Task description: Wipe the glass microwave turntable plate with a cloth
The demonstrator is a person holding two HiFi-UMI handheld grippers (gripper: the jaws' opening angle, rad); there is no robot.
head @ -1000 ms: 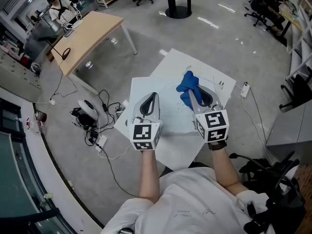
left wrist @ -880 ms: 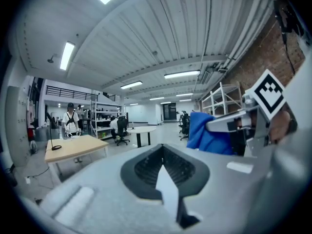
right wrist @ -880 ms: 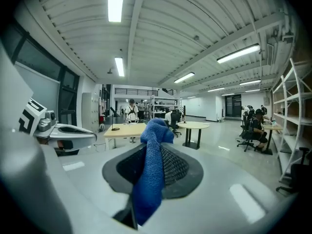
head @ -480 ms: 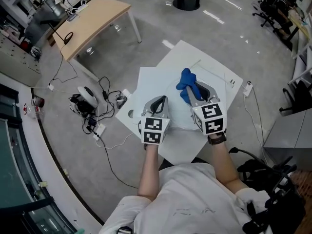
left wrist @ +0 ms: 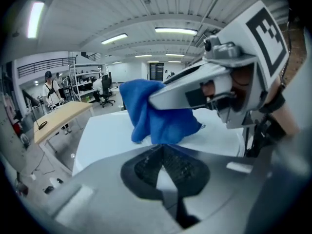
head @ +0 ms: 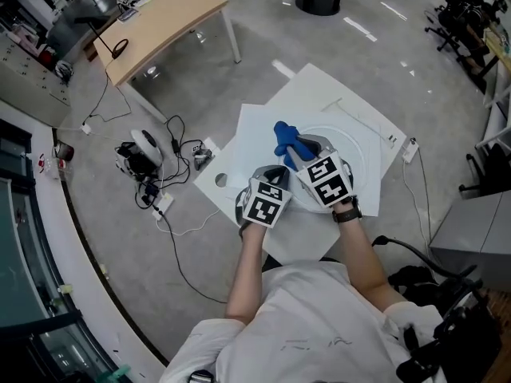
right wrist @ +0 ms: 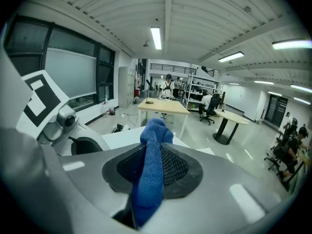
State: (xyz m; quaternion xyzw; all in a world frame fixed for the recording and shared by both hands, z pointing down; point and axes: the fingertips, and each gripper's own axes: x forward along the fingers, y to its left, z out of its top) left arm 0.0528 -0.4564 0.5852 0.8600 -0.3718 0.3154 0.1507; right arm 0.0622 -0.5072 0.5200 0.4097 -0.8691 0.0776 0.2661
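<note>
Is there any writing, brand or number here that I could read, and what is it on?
None can be read.
The left gripper and right gripper carry only black-and-white square patterns, no letters.
The blue cloth: no label shows.
The distant shelves: too small to tell.

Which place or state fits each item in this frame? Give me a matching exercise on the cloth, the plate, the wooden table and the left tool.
Things:
1. blue cloth
2. glass plate
3. wooden table
4. left tool

Places or states:
A. lies on the white surface
B. jaws together, nothing between them
C. clamped in the right tool
D. stands apart on the floor, upper left in the head view

Pairs: 1-C, 2-A, 3-D, 4-B
</note>
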